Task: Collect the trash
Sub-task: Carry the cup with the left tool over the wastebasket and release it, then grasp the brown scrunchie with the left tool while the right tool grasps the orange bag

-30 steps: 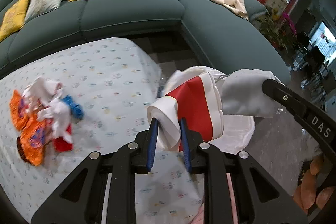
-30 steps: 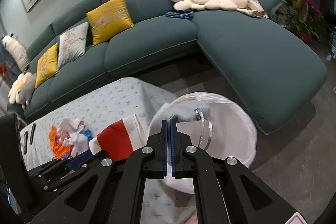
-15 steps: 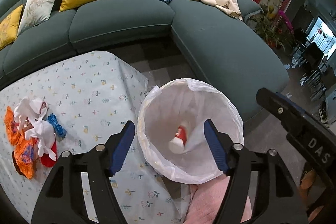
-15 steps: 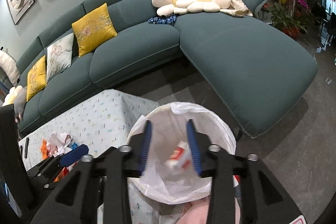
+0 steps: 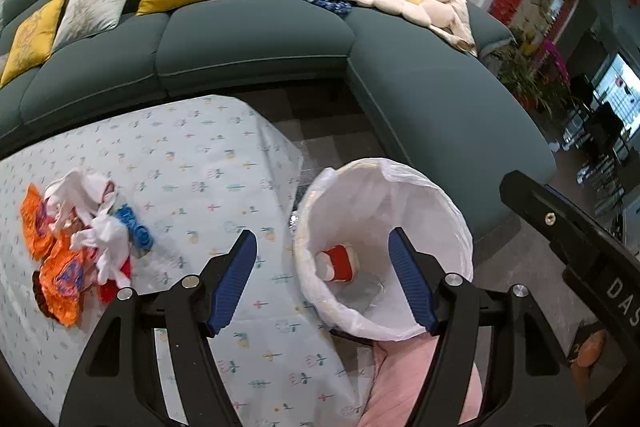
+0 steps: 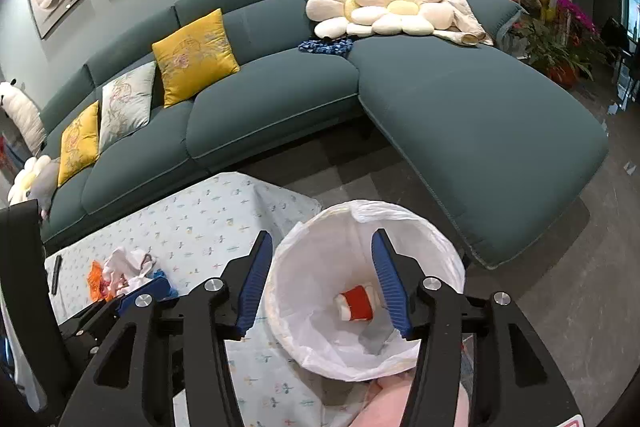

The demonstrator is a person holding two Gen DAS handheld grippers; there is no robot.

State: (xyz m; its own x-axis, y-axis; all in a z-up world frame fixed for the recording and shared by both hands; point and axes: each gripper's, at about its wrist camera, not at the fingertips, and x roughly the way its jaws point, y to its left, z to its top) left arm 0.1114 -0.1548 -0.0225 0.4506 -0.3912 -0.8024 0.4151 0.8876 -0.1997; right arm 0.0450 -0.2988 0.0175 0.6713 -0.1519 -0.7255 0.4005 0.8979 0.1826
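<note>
Filling the far side at twelve o'clock, a sofa curves behind the worktop. At its three o'clock edge stands a bin lined with a white bag. Left tongs and right tongs both hover over it, spread wide, gripping nothing. Trash lies heaped at nine o'clock on the worktop. A red-and-white cup rests inside the bin.

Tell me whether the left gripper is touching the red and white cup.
Apart. In the left wrist view the left gripper is open and empty above the bin, while the red and white cup lies at its bottom.
</note>
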